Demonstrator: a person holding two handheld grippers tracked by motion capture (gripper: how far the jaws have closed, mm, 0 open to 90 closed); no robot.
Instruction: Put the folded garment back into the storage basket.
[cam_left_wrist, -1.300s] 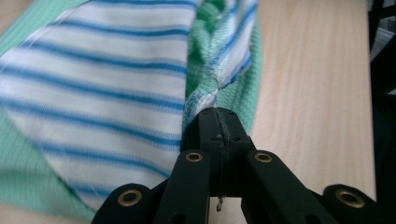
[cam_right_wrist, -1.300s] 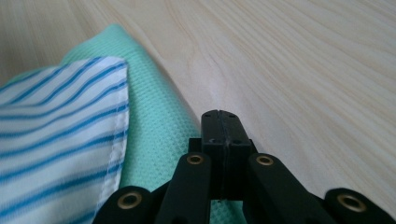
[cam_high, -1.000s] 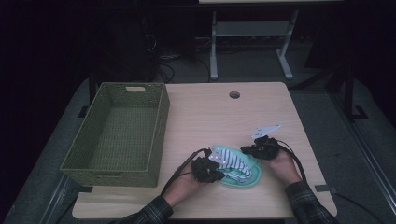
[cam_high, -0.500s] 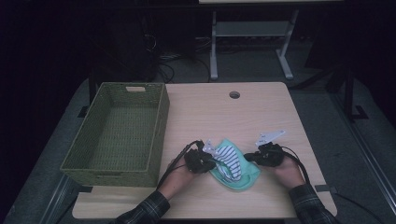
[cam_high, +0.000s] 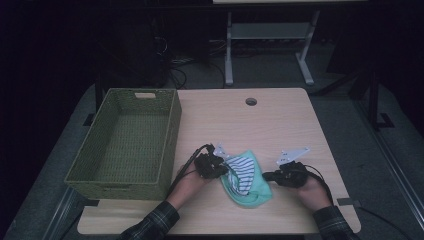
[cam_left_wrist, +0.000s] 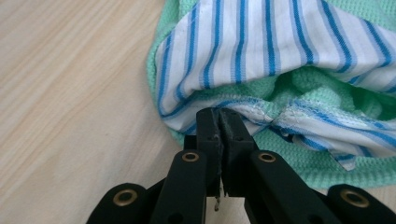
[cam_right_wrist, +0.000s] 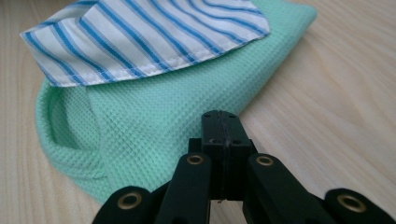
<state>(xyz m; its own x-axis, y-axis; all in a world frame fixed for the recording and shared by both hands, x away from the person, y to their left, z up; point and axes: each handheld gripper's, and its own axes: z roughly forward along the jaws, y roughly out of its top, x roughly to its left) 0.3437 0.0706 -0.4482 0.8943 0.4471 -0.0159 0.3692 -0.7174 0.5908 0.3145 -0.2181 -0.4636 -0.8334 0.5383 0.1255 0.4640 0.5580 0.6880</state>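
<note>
A mint-green waffle cloth (cam_high: 250, 192) lies on the table's near half, a white and blue striped layer (cam_high: 242, 170) folded over its top. My left gripper (cam_high: 222, 169) sits at the cloth's left side. In the left gripper view its jaws (cam_left_wrist: 218, 114) are shut on the striped hem (cam_left_wrist: 243, 112), which puckers around the tips. My right gripper (cam_high: 269, 176) rests at the cloth's right edge. Its jaws (cam_right_wrist: 220, 115) are shut, tips over the flat green edge (cam_right_wrist: 177, 112), and no fabric shows between them.
A green woven basket (cam_high: 172, 130) stands empty along the left side of the wooden table (cam_high: 280, 125). A round cable hole (cam_high: 251, 102) sits near the far edge. A metal stand (cam_high: 270, 35) and cables lie on the dark floor beyond.
The right gripper has drawn back toward the near right, off the cloth. The left gripper has shifted slightly left and farther away, still at the striped hem. The cloth now lies flatter.
</note>
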